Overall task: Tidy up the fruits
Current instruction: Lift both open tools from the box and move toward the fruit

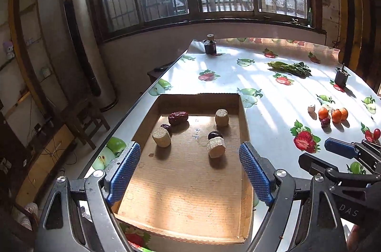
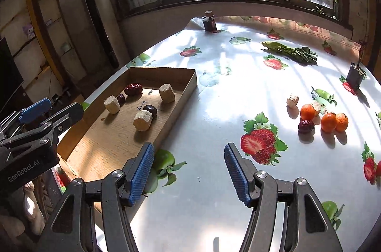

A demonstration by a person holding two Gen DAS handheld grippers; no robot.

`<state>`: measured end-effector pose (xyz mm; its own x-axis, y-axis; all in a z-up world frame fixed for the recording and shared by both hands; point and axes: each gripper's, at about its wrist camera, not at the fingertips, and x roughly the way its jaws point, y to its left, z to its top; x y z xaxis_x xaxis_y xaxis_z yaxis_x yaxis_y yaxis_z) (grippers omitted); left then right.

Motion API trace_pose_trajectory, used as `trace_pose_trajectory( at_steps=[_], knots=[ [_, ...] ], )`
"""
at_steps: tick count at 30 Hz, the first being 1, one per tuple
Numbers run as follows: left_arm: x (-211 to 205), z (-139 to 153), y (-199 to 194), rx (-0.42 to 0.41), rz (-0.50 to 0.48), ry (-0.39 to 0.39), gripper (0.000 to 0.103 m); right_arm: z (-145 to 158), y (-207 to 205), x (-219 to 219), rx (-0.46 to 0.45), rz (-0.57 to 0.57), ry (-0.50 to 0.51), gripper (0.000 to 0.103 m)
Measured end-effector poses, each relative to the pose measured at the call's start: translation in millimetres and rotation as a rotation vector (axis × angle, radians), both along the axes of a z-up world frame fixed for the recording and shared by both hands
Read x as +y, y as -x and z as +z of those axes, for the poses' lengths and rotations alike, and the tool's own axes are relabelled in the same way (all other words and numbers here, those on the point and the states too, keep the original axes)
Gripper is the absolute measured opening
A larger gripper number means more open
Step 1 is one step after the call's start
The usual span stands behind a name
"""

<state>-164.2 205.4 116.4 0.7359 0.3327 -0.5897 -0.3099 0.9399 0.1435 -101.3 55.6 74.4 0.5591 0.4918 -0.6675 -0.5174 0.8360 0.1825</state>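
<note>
Your left gripper sits nearest the left wrist camera, its blue fingers spread wide and holding nothing, poised above the near half of the cardboard tray. Inside the tray, toward its far end, lie three pale cork-like cylinders, a large red date, a smaller date touching one cylinder, and a dark round fruit touching another. Three small oranges and a loose date rest well apart on the fruit-print tablecloth to the right. A bunch of greens lies farther back.

From the right wrist camera, your right gripper is likewise wide open and empty, above bare tablecloth just beside the tray. The oranges, the loose date and another cork piece lie ahead to the right. Your left gripper shows at the left edge, over the tray.
</note>
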Motion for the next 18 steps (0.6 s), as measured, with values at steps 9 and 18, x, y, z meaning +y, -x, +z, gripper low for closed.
trace_pose_trajectory(
  at_steps=[9, 18],
  knots=[
    [-38.3, -0.9, 2.0, 0.026, -0.073, -0.019, 0.085, -2.4, 4.2, -52.0, 0.008, -0.071, -0.053, 0.07],
    [-51.9, -9.5, 0.3, 0.056, -0.108, 0.012, 0.085, -4.5, 3.8, -88.7, 0.01, -0.137, -0.076, 0.07]
  ],
)
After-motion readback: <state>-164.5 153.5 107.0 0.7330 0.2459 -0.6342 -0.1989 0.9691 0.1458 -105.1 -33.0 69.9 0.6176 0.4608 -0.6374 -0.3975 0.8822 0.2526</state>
